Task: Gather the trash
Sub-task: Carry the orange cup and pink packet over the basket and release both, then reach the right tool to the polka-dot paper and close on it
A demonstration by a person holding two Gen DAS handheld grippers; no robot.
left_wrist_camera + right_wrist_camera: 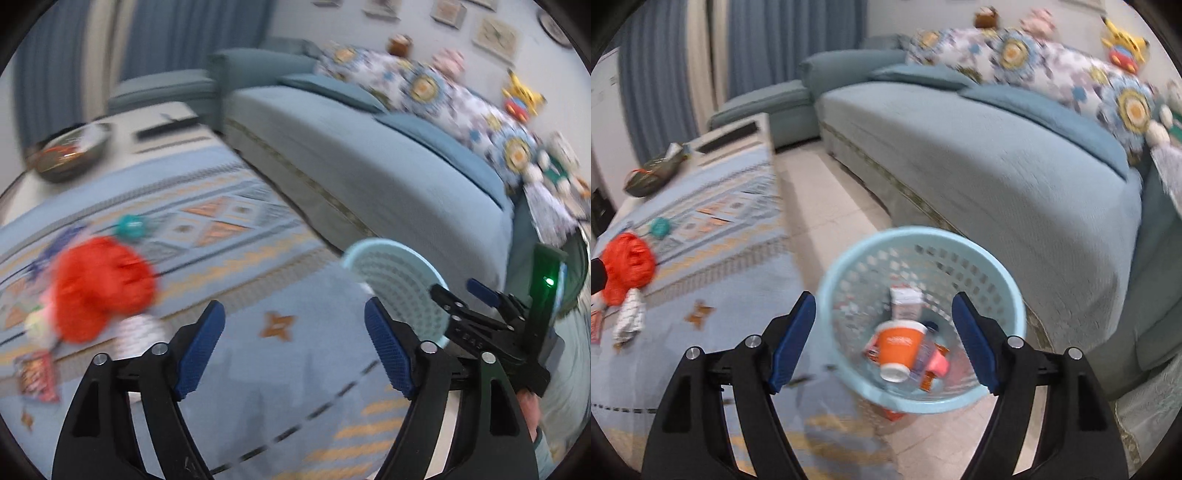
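Both tongs wide, nothing gripped.
Right gripper point(882, 339) above pale-blue perforated plastic basket point(849, 266) holding orange paper cup point(899, 345); left gripper point(293, 349) over patterned tablecloth point(295, 369), crumpled red plastic bag point(99, 286) lying to its left.

**Table and floor**

The table's patterned cloth point(713, 258) carries a red bag point(626, 267), a teal ball point(660, 227), a white wrapper point(628, 319) and a bowl point(652, 173). On the tiled floor point(827, 210) stands a blue basket point(923, 317).
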